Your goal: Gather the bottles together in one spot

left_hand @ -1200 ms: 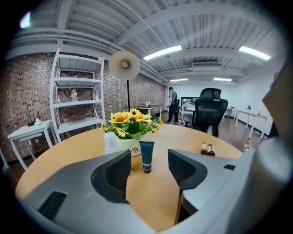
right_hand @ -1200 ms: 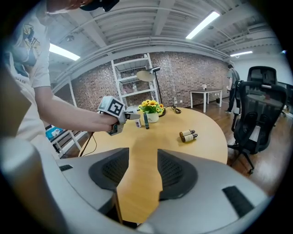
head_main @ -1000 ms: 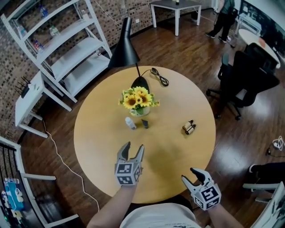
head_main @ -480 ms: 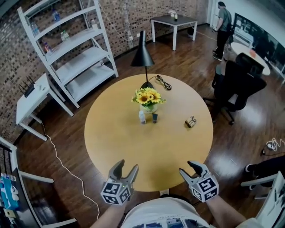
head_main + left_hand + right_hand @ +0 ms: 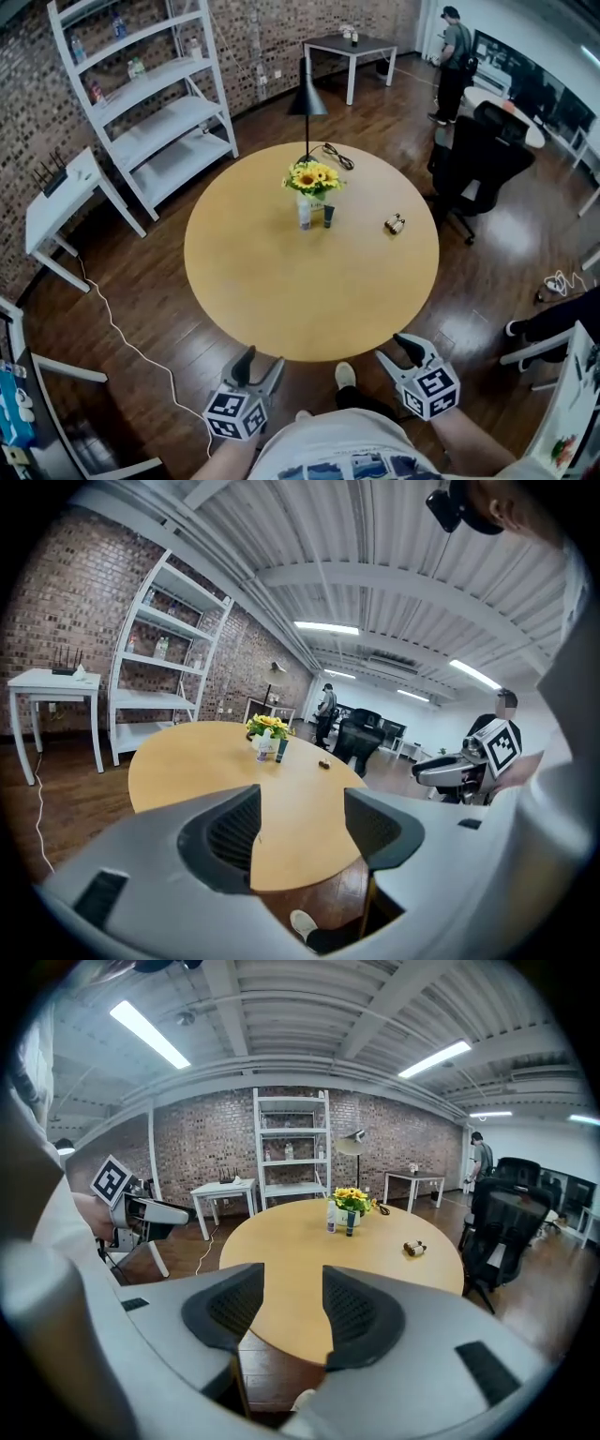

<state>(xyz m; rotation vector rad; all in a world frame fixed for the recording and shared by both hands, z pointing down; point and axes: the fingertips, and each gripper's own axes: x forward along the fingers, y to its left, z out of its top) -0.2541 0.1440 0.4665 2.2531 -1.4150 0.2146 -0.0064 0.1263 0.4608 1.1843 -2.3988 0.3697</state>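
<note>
On the round tabletop (image 5: 272, 281) at centre frame, a white bottle (image 5: 304, 214) and dark bottle (image 5: 328, 217) stand beside sunflowers (image 5: 313, 177), two brown bottles (image 5: 395, 224) lie apart at right, ungathered, and the left tongs (image 5: 261, 362) and right tongs (image 5: 397, 350) hang wide and empty at the bottom.

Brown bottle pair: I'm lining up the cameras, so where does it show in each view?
Head view: brown bottle pair, on the table's right side.
Left gripper view: tiny, near picture centre.
Right gripper view: right of centre.
Shared landmark: sunflowers, left of it everywhere.
</note>
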